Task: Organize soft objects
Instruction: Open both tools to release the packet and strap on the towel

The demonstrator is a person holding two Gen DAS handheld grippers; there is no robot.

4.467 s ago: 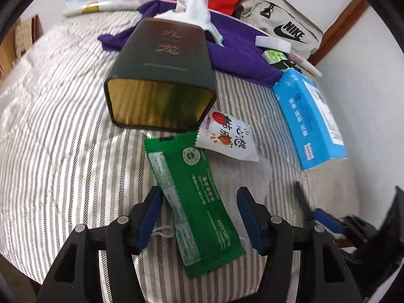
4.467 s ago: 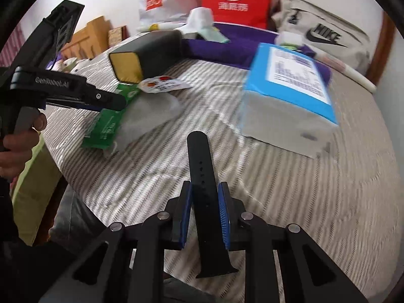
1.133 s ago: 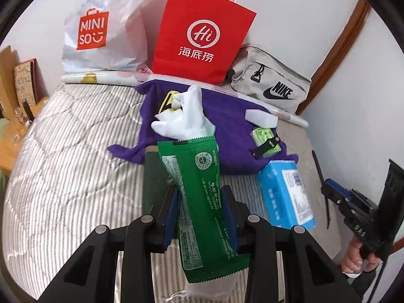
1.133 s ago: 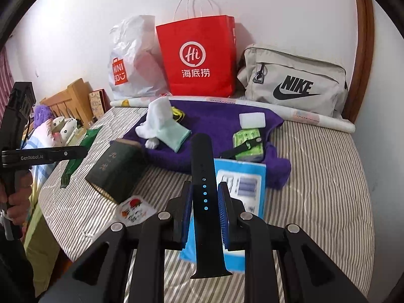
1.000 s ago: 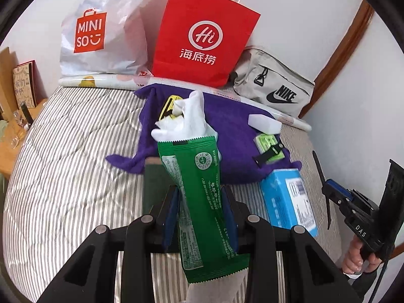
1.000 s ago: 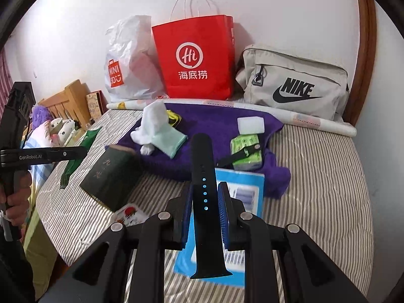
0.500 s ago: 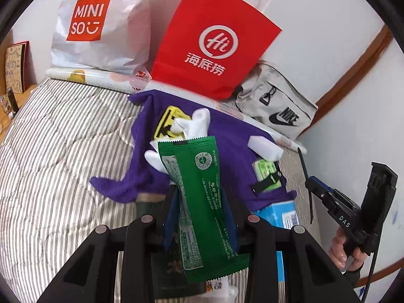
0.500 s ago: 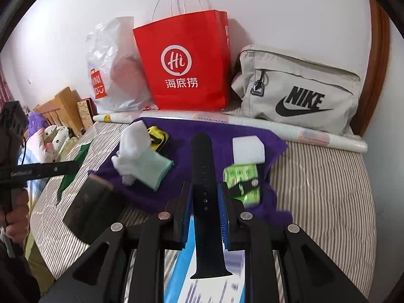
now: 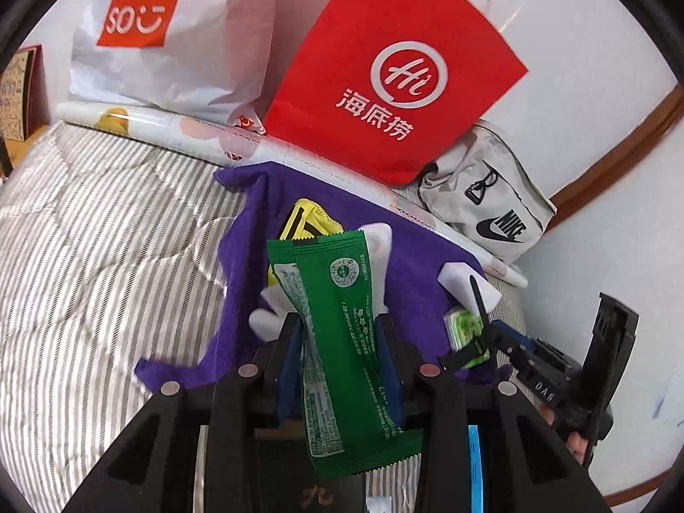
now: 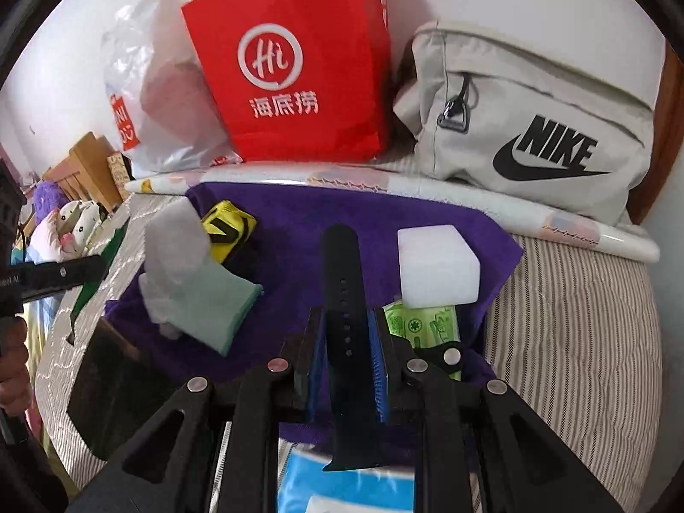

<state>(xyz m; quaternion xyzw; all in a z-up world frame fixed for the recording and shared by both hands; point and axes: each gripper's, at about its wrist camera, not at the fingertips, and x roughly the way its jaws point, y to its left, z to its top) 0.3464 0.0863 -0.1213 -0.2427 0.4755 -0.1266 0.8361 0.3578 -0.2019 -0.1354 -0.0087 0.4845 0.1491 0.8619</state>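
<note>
A: Which step are we on?

B: Carrying. Our left gripper (image 9: 337, 342) pinches the green foil snack packet (image 9: 337, 342); our right gripper (image 10: 346, 355) pinches the black rubber watch strap (image 10: 344, 299), upright between its pads.

A: And next?

B: Probably lowering both onto the purple towel (image 10: 299, 222), into the bare patch left of the white foam block (image 10: 436, 265).

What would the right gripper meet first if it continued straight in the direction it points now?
Probably the purple towel. The right gripper, shut on the black strap, aims at bare towel between the yellow pouch and white block; depth is unclear.
</note>
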